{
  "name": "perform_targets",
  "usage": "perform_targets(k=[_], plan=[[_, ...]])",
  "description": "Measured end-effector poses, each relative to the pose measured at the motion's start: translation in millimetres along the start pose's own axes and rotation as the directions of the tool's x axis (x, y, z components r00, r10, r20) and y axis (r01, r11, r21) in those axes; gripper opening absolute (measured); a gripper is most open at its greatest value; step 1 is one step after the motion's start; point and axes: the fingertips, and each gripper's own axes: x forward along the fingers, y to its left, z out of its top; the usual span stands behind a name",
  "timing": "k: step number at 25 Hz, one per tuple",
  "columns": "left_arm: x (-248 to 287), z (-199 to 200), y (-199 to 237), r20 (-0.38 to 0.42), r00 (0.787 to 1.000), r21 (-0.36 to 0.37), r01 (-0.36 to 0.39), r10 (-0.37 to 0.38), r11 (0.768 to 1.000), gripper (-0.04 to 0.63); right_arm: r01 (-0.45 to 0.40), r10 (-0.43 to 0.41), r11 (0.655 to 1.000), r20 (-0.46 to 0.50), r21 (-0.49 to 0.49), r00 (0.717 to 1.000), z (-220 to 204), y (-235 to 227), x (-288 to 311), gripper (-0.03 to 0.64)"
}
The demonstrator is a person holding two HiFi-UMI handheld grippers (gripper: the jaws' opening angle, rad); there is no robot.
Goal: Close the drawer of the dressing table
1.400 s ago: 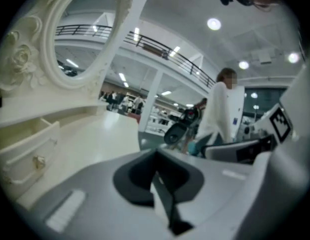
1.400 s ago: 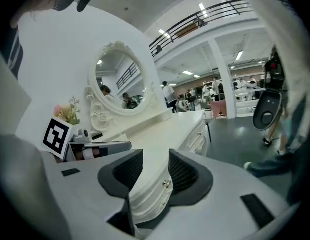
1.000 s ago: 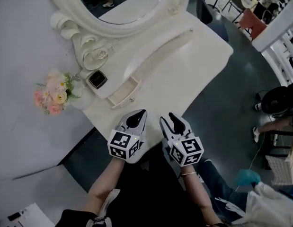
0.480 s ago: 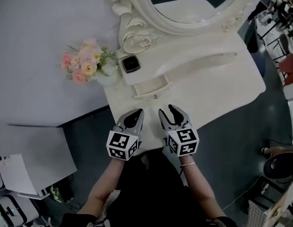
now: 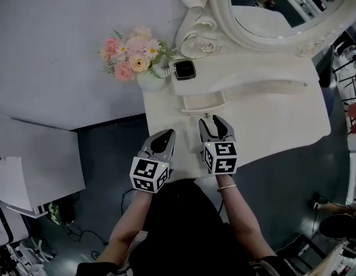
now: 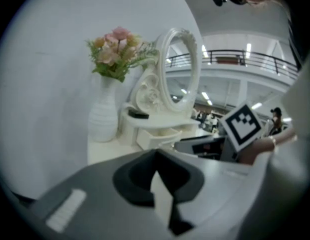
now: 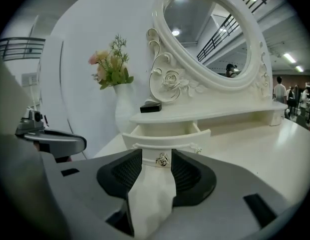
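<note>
Right gripper [image 5: 215, 121], jaws just opening, gripping nothing, is pointing at the open drawer [image 7: 165, 133]'s knob [image 7: 162, 158]; left gripper [image 5: 165, 135] is hovering by the tabletop [image 5: 264, 119]'s front edge, jaws together

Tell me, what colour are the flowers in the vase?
Mostly pink flowers, with green leaves; the head view shows them best.

One dressing table [image 5: 270, 122], one open drawer [image 5: 203, 102] with one knob [image 7: 162, 158]. Far side: one oval mirror [image 5: 281, 7]. Far left: one vase [image 5: 152, 83] of flowers, one black case [image 5: 184, 69]. Near: two grippers, left gripper [image 5: 168, 133] and right gripper [image 5: 215, 121].
</note>
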Motion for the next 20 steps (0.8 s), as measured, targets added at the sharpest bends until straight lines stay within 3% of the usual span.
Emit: perform_targets(k=[20], plan=[[20, 2, 27, 0.01, 1.0, -0.056, 0.028, -0.028, 0.998, 0.005, 0.083, -0.089, 0.994, -0.072, -0.074, 0.993, -2, -12, 28, 0.156]])
